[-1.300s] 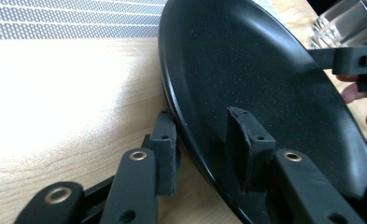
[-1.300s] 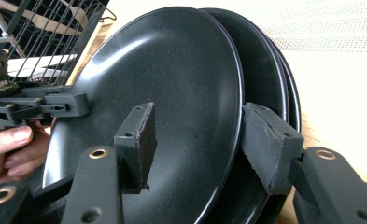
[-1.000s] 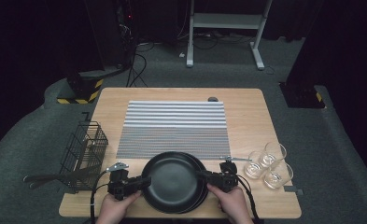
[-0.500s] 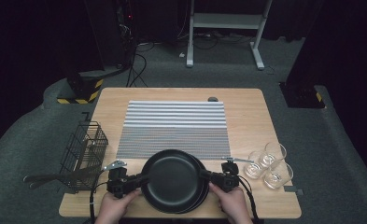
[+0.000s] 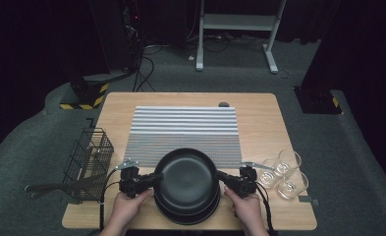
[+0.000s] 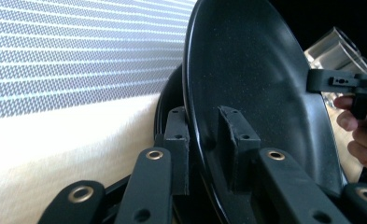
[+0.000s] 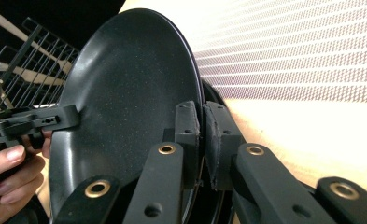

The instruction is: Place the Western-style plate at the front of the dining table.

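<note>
A black plate (image 5: 185, 176) hangs tilted just above the stack of black plates (image 5: 188, 216) at the table's front edge. My left gripper (image 5: 156, 178) holds its left rim and my right gripper (image 5: 221, 176) holds its right rim. In the left gripper view the jaws (image 6: 204, 135) have just been closing, and the plate's rim (image 6: 256, 79) stands pinched between the pads. In the right gripper view the jaws (image 7: 202, 126) are shut tight on the opposite rim of the plate (image 7: 130, 88), with the left gripper's fingertip (image 7: 64, 119) on the far rim.
A grey striped mat (image 5: 185, 125) lies behind the plates. A black wire basket (image 5: 87, 157) with long utensils sits at the left edge of the wooden table (image 5: 259, 113). Three clear glasses (image 5: 285, 173) stand to the right of my right hand.
The top plate has come up off the stack and shifted a little away from the table's front edge. Both grippers have closed onto its rim.
</note>
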Tool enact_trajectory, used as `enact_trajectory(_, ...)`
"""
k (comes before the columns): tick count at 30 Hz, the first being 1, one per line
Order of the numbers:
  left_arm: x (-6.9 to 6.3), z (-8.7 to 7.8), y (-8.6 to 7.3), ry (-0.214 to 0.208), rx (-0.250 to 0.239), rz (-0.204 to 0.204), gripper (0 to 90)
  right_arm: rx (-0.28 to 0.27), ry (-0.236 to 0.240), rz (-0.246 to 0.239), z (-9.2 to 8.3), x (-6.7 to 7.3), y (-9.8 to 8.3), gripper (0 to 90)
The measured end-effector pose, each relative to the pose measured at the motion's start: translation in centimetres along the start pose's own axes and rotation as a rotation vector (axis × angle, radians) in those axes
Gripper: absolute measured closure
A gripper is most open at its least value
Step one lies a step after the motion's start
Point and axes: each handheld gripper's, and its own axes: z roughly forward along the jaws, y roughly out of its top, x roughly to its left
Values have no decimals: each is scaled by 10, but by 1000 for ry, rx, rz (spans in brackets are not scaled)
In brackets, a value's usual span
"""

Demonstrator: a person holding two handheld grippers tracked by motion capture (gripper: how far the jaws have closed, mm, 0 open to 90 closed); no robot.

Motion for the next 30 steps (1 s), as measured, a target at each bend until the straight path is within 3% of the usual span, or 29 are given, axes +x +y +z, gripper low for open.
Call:
enact_trajectory(19, 7, 21, 6, -6, -47, 10, 724, -53, -23, 0, 5, -10, 8, 815)
enact_trajectory(25, 5, 22, 3, 15, -67, 40, 716, -49, -15, -1, 7, -14, 6, 803)
enact_trajectory(30, 6, 22, 2, 39, -84, 37, 715, -29, -11, -27, 9, -13, 4, 775)
